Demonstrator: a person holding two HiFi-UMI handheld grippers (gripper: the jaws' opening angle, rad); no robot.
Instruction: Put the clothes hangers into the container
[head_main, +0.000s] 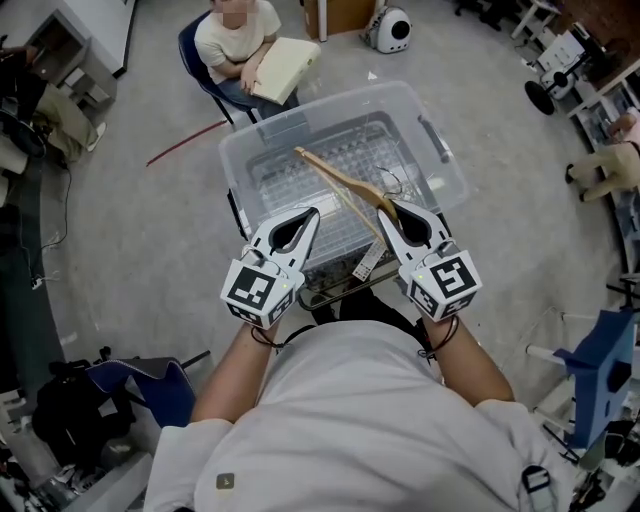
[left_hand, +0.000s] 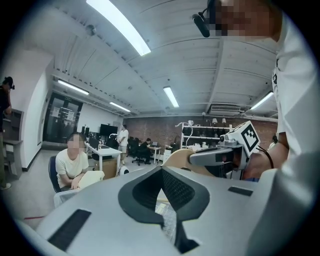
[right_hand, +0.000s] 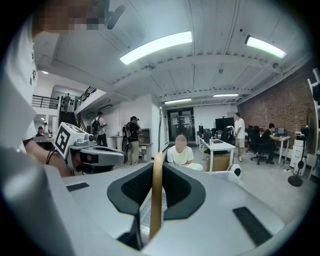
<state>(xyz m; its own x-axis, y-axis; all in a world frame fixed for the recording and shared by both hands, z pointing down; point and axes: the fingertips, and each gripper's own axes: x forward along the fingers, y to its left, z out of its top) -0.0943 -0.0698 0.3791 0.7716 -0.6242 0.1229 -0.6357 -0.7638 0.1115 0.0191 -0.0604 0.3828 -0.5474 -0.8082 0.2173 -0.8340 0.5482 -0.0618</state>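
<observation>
The right gripper (head_main: 384, 207) pinches one end of the hanger (head_main: 335, 172), whose long arm reaches out over the box (head_main: 238, 170); the left gripper (head_main: 313, 213) is closed and empty beside it.

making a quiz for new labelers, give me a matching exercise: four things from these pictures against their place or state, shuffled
1 tan wooden clothes hanger
2 clear plastic container
3 left gripper
4 seated person in white shirt

a on a blue chair
b fingers together, empty
c beneath the hanger
d clamped in the right gripper

Pairs: 1-d, 2-c, 3-b, 4-a
</observation>
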